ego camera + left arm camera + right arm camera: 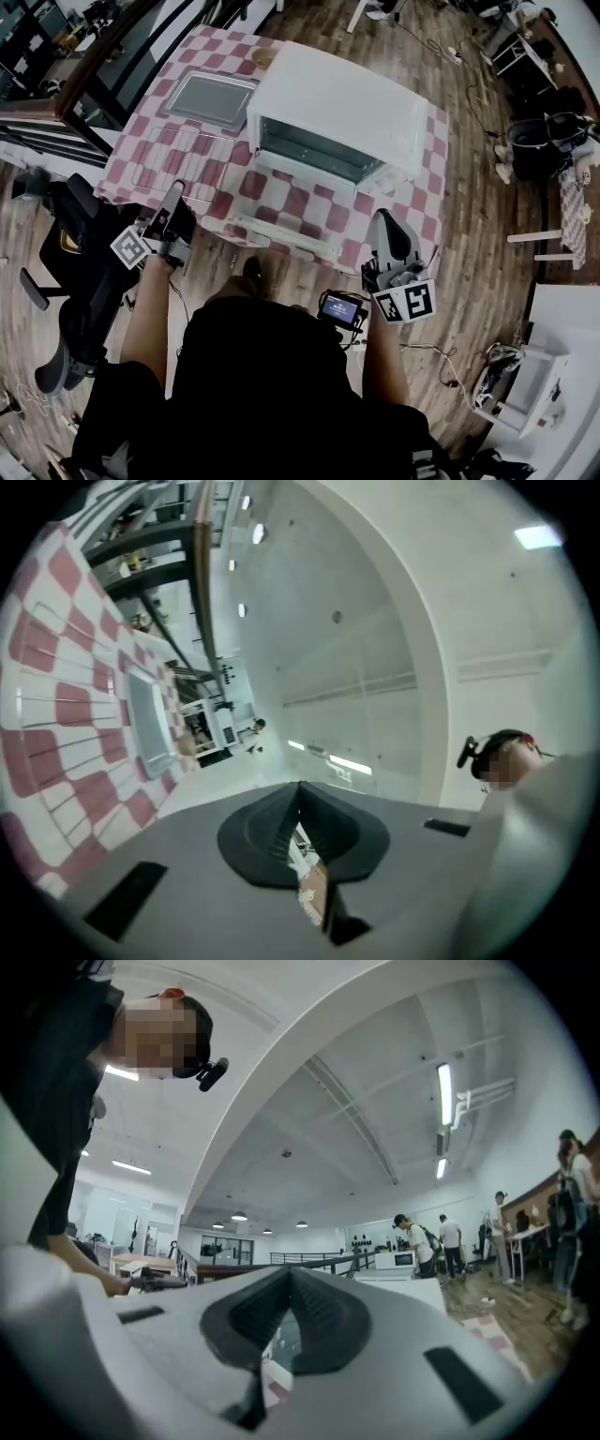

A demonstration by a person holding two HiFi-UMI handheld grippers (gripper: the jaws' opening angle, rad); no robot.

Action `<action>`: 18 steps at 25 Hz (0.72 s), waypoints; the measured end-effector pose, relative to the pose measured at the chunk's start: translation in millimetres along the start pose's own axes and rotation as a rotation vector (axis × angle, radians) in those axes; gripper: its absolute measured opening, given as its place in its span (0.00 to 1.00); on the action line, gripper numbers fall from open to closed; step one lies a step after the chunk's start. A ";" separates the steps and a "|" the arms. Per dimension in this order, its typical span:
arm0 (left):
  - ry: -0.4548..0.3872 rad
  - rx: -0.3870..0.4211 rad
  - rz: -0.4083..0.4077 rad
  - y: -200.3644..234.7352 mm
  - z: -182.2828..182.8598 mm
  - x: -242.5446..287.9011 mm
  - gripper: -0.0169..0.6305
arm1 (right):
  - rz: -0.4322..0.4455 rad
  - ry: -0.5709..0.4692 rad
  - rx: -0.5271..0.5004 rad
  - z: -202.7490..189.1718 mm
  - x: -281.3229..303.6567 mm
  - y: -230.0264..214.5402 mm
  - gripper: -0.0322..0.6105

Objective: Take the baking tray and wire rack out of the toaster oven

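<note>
The white toaster oven [347, 103] stands on the red-and-white checked table [412, 211] with its door [281, 234] folded down; the cavity looks empty. The baking tray [208, 98] lies on the cloth to the left of the oven and also shows in the left gripper view [150, 714]. Thin wires of the wire rack [66, 733] lie flat on the cloth in front of the tray. My left gripper [176, 195] hangs at the table's near-left edge, shut and empty, tilted up. My right gripper [382, 223] is by the near-right corner, shut with nothing in it.
A black office chair [66, 272] stands close on my left. Cables and a white shelf unit [553, 375] sit on the wooden floor to the right. Several people [412, 1237] stand far off in the right gripper view. A railing [103, 56] runs behind the table.
</note>
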State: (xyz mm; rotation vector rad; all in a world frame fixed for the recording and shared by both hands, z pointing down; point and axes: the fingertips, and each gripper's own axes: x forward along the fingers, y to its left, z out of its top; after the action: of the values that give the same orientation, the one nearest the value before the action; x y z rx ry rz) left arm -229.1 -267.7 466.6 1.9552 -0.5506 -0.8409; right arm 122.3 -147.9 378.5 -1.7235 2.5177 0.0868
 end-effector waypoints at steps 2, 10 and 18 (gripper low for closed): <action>0.033 0.131 -0.095 -44.6 -22.6 6.3 0.02 | 0.013 -0.004 -0.057 10.8 -27.2 2.6 0.05; 0.268 0.819 -0.063 -139.8 -161.8 -12.0 0.02 | -0.066 -0.025 0.001 4.2 -140.9 26.5 0.05; 0.312 1.104 0.148 -163.6 -227.1 -84.5 0.02 | -0.096 0.026 0.104 -37.8 -201.7 90.3 0.05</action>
State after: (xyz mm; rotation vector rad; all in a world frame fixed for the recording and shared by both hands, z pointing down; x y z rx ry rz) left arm -109.7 -2.9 433.0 2.8940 -1.0930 -0.0635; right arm 109.2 68.1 437.0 -1.8111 2.4058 -0.0722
